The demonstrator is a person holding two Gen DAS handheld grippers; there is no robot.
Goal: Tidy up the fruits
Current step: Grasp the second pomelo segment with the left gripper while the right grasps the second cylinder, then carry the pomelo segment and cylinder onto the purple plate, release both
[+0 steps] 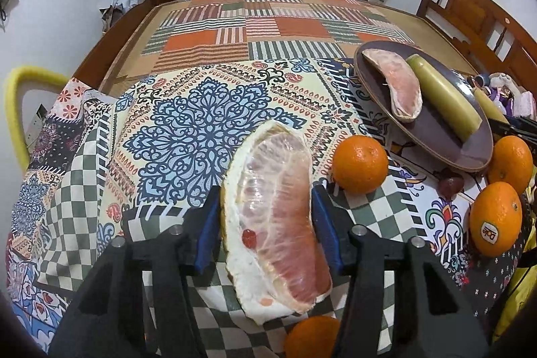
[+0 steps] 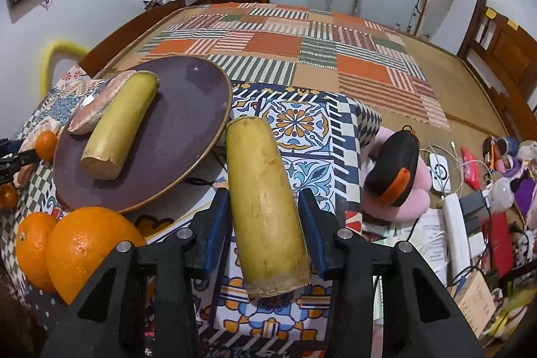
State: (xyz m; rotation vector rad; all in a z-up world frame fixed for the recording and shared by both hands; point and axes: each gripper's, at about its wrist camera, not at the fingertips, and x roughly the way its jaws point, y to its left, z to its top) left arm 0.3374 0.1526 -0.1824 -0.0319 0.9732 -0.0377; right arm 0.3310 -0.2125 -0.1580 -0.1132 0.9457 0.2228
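While both grippers sit low over the patterned cloth (image 1: 188,123), each has a piece of fruit between its blue pads. The left gripper (image 1: 266,223) has its jaws part-way closed around a pomelo wedge (image 1: 275,217), which lies lengthwise between the fingers, pointing away from the camera; the right pad seems to touch its edge, but a firm grip cannot be told. The right gripper (image 2: 263,217) straddles a yellow stalk piece (image 2: 263,187), also lengthwise along the fingers, with slim gaps showing at both pads, so it looks not yet clamped.

Both pieces likely belong on the dark plate (image 2: 181,136), which already carries another wedge (image 1: 394,86) and another stalk (image 1: 443,96). From the left gripper the plate lies ahead and to the right, beyond an orange (image 1: 359,164). From the right gripper it lies ahead and to the left, just beside the stalk's far end, so the right hand is nearer.
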